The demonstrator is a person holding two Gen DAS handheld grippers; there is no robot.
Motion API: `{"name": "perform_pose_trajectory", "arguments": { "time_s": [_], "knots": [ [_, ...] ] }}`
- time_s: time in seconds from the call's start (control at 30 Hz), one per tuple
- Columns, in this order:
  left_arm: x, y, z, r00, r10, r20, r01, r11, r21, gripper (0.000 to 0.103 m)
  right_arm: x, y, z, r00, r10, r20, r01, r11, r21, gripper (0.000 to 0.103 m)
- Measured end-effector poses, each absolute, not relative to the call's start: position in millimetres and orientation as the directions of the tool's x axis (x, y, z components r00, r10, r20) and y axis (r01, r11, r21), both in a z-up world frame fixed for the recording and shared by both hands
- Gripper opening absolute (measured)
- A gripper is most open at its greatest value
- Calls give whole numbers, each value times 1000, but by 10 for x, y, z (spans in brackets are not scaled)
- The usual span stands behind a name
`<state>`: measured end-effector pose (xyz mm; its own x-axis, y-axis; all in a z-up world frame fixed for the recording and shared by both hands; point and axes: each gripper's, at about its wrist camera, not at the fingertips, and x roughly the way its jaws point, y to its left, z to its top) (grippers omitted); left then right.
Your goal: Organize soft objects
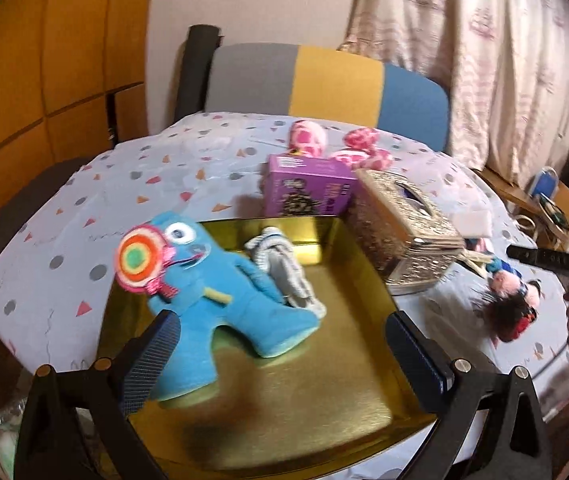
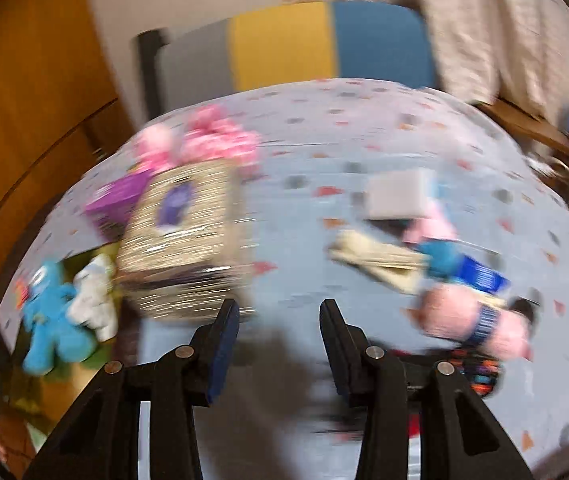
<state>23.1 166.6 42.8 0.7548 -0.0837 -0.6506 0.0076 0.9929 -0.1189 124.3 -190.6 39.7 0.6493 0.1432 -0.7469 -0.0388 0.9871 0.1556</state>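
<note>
Left gripper (image 1: 284,354): jaws spread wide, nothing pinched; it hangs over the near part of the gold tray (image 1: 324,392).
Between the left jaws: the blue plush toy (image 1: 220,296) stands in the tray, one leg close against the left finger pad (image 1: 152,360); contact cannot be confirmed.
Just beyond the blue toy: a grey-white plush (image 1: 284,272) lies in the tray, touching the blue toy.
Right gripper (image 2: 280,336): jaws partly spread, empty; only patterned tablecloth (image 2: 292,264) and shadow lie between them. View blurred.
Right of the right jaws: a pink doll (image 2: 468,316) with dark hair lies on the cloth, outside the tray.
Left of the right jaws: glittery tissue box (image 2: 184,240), with a purple box (image 2: 118,196) behind it.
Far beyond both grippers: pink plush pieces (image 1: 340,146) on the cloth, well apart from the tray.
Step in hand (judgement): two soft toys stowed; the right gripper is empty and between picks.
Next move (judgement): centre the jaws over the doll's body, lower, close gently, then carry it to the tray's bare floor.
</note>
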Motion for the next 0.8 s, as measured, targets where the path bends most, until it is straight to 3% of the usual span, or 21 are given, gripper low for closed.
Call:
{"name": "perform_pose_trajectory", "arguments": {
  "time_s": [0.37, 0.8],
  "knots": [
    [303, 864, 549, 731, -210, -649, 247, 968, -35, 103, 1059, -3515, 315, 696, -151, -702, 442, 861, 253, 43],
    [624, -302, 463, 605, -353, -714, 481, 876, -26, 102, 893, -3900, 123, 697, -101, -710, 523, 749, 407, 43]
  ]
}}
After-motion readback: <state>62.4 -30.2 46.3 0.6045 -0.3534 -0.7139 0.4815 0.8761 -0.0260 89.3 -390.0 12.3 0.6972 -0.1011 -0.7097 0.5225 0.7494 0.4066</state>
